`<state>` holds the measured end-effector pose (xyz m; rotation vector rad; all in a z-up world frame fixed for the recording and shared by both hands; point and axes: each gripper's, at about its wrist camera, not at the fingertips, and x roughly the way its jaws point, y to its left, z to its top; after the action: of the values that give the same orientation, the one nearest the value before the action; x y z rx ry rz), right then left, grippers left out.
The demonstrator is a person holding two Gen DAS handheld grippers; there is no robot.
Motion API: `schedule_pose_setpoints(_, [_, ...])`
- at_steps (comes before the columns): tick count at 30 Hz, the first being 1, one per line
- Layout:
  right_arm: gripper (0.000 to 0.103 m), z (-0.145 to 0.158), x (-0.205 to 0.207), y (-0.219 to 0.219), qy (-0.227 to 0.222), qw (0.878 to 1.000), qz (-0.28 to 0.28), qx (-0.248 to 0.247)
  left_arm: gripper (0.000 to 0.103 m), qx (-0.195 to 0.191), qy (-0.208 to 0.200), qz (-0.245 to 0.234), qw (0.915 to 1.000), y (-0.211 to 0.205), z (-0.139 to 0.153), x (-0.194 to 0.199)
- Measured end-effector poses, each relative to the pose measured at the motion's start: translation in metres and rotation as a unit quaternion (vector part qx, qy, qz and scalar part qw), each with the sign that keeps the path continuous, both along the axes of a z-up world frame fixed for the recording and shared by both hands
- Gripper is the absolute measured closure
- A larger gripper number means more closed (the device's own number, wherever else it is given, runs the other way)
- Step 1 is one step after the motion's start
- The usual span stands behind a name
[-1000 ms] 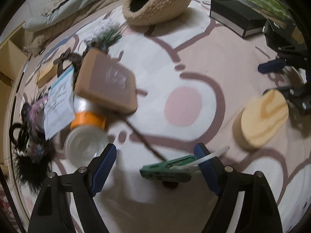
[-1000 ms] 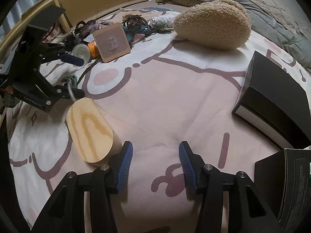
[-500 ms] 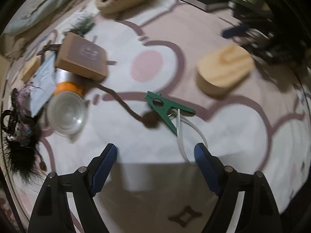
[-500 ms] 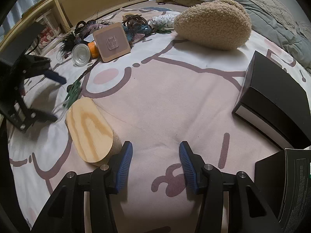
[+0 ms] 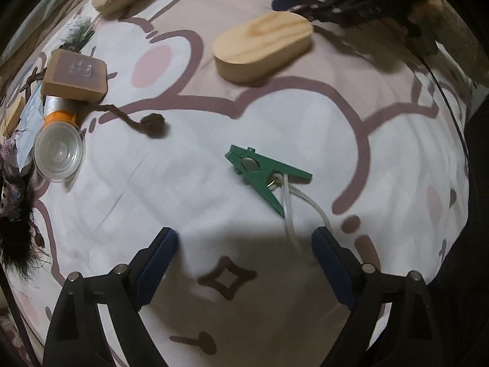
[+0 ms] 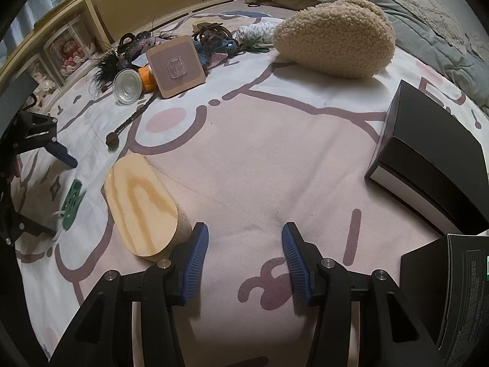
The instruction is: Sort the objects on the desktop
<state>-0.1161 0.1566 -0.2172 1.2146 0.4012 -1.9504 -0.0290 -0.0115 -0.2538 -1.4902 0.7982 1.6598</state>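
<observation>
A green clip [image 5: 263, 173] with a white cord [image 5: 292, 211] lies on the patterned bedsheet, just ahead of my left gripper [image 5: 244, 255]. That gripper points straight down and its jaws are opening with nothing between them. The clip [image 6: 71, 203] also shows at the left of the right wrist view, under the left gripper [image 6: 36, 165]. An oval wooden block [image 5: 263, 46] [image 6: 142, 206] lies beyond the clip, touching the left finger of my right gripper [image 6: 241, 252], which stands open over bare sheet.
A pile at the far side holds a square brown pad [image 6: 175, 65], a clear-capped orange bottle [image 5: 59, 145], a brown braided cord [image 5: 134, 117], hair clips and feathers [image 6: 122, 52]. A fleece slipper [image 6: 334, 41] and black boxes [image 6: 431, 159] lie to the right.
My left gripper has drawn back from the pile and turned; the green clip, once at its fingertips, now lies free ahead on the sheet. The right gripper has stayed put.
</observation>
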Motion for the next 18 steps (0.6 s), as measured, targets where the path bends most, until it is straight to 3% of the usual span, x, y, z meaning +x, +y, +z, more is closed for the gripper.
schedule_pose_setpoints(2, [0.052, 0.003, 0.001, 0.0, 0.008, 1.0, -0.003, 0.002, 0.012, 0.003, 0.003, 0.005, 1.0, 0.0, 0.001, 0.0])
schedule_pose_setpoints(6, [0.052, 0.016, 0.007, 0.012, 0.042, 0.998, -0.03, -0.03, 0.001, 0.024, 0.028, 0.033, 0.9988, -0.004, -0.006, 0.003])
schedule_pose_setpoints(11, [0.052, 0.028, 0.015, 0.032, 0.053, 0.996, -0.026, -0.061, 0.0, 0.057, 0.045, 0.05, 0.9961, -0.01, -0.008, 0.007])
schedule_pose_setpoints(18, [0.052, 0.036, 0.053, 0.019, 0.091, 0.992, 0.075, -0.045, 0.0, 0.087, 0.062, 0.083, 0.9908, -0.018, -0.009, 0.014])
